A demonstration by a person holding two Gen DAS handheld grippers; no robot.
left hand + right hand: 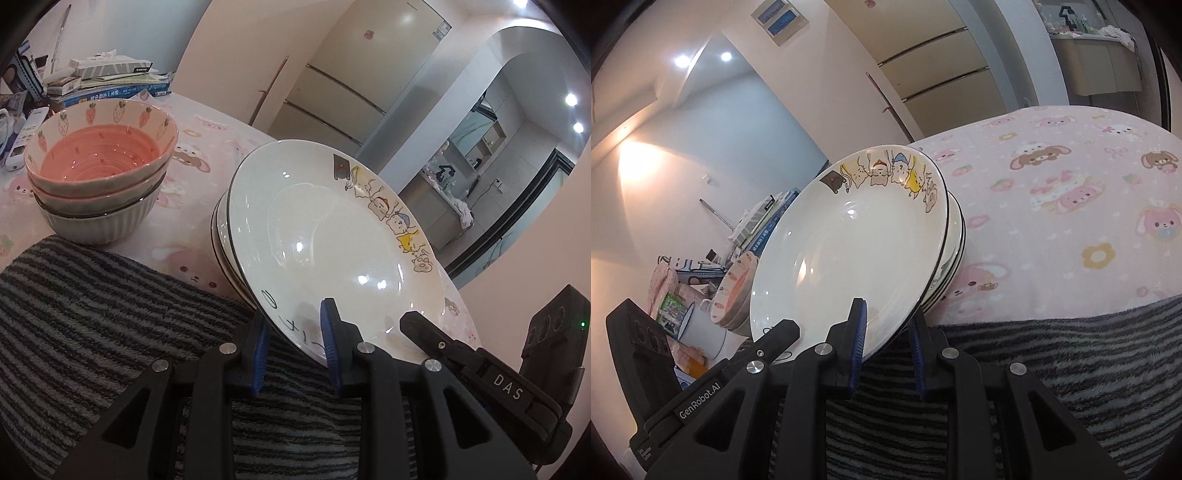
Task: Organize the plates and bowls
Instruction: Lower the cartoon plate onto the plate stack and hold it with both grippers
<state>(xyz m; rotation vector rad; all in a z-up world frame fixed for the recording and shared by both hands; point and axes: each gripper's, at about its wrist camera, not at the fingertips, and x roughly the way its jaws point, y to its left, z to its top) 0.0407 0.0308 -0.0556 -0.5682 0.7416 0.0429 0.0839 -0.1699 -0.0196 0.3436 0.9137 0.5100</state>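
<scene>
A: Entry. Both grippers carry one stack of plates (pixel 332 236). The left gripper (pixel 295 336) has its jaws pinching the near rim of the stack, one blue pad (pixel 328 332) on the upper face of the top plate, the other under the stack. The right gripper (pixel 888 334) pinches the same rim just beside it. The stack tilts, far edge high, over the striped towel (pixel 92 314) and the pink cartoon tablecloth (pixel 1052 221).

B: Is it down yet?

A: Cannot tell whether the bottom plate touches the cloth. The bowl stack (pixel 99 173) stands well apart on the tabletop, strawberry bowl on top, grey ribbed bowl at the bottom.

B: How would you do the set-down well?

A: My judgement: level the stack first, so the upper plates do not slide off the lower ones. Lower both hands together; uneven descent twists a rim grip. Land the base flat on the cloth, then release both jaws together and draw back along the rim, not up.

B: Any legible writing?

A: "DAS" on the right gripper body as seen from the left wrist; "GenRobot.AI" on the left gripper body seen from the right wrist. The top plate has cartoon animals and some dark strokes near the jaws, unreadable. The books (pixel 110 92) behind carry print too small to read.
</scene>
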